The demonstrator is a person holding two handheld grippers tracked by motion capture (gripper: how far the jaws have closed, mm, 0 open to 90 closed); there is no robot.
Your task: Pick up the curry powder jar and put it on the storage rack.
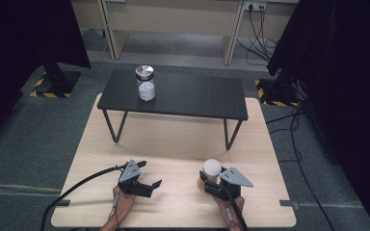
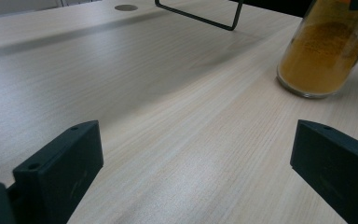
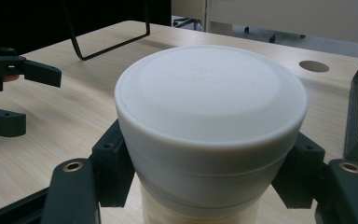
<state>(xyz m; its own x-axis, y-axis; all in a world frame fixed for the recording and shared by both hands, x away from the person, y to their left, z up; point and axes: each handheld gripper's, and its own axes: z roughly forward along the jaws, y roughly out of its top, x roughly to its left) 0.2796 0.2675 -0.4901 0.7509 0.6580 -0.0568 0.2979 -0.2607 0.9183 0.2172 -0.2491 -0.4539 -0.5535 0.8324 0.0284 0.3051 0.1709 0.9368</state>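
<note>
A jar of orange powder with a white lid (image 1: 212, 168) stands upright on the wooden table (image 1: 173, 144), near its front right. My right gripper (image 1: 208, 182) is shut on it: in the right gripper view the two black jaws press on either side of the jar (image 3: 209, 93), just under the lid. My left gripper (image 1: 150, 173) rests on the table to the left, open, with bare wood between its jaws (image 2: 196, 149). In the left gripper view the jar (image 2: 324, 56) stands off to the upper right, apart from that gripper. The left gripper (image 3: 9, 93) also shows at the left edge of the right gripper view.
A low black shelf (image 1: 173, 94) on wire legs (image 2: 200, 18) stands across the far half of the table. On its left part is a glass jar with a metal lid (image 1: 145, 84) holding something white. Grey carpet surrounds the table, with cables at the right.
</note>
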